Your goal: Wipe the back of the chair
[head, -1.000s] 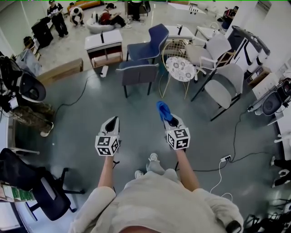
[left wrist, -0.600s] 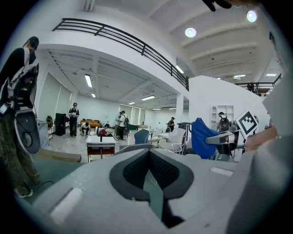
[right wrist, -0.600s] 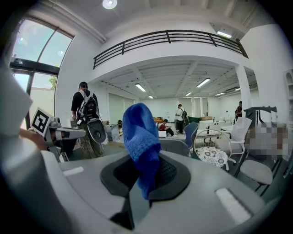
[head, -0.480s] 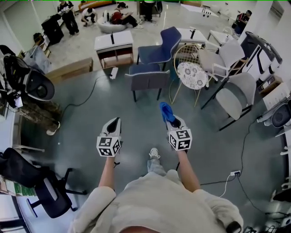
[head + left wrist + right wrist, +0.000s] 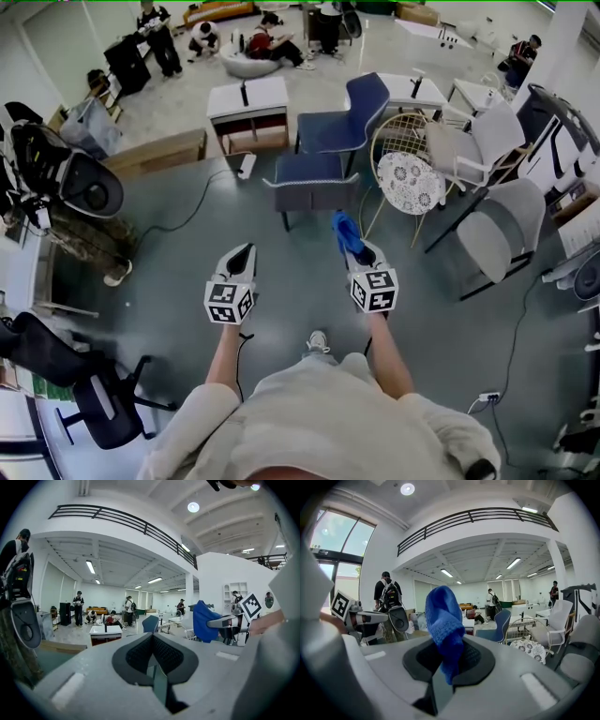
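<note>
Grey floor (image 5: 187, 281) is seen across most of the frame. Dark chair (image 5: 314, 194) is placed upper centre, back turned toward the grippers and well apart from them. It is judged stiff but light, likely to slide when pushed, and best steadied at the back's top edge. Cardboard box (image 5: 155, 152) is seen upper left, contents not visible. Left gripper (image 5: 242, 253) is closed on nothing. Right gripper (image 5: 351, 246) is clamped on a soft blue cloth (image 5: 342, 228).

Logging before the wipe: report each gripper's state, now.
Left gripper: shut, nothing in it.
Right gripper: shut on the blue cloth.
</note>
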A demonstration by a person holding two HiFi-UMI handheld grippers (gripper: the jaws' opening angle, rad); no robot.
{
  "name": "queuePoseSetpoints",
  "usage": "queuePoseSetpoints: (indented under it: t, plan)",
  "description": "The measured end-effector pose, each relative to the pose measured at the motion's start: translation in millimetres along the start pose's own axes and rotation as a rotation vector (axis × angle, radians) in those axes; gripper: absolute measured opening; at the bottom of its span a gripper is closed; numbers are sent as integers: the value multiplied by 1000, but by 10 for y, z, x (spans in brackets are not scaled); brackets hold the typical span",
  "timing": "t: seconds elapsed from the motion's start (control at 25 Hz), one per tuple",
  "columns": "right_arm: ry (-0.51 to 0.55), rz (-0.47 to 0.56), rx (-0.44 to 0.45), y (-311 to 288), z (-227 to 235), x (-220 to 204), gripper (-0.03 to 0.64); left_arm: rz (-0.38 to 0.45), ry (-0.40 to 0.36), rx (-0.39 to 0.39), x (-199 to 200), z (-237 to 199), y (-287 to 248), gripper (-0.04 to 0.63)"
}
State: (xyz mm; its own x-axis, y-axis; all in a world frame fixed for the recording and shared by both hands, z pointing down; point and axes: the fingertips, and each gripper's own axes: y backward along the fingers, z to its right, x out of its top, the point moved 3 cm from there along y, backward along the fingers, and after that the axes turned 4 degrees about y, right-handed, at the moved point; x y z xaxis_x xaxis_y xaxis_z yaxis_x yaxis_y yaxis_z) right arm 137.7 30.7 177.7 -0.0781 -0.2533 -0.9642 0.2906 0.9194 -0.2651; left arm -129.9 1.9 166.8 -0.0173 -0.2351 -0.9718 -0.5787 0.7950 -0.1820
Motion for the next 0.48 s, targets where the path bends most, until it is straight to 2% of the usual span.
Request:
queuePoseSetpoints:
  t: [0.48]
  plan:
    - [-8,-19,51,-458,591,14,49,-25,13,63,17,51,-626,0]
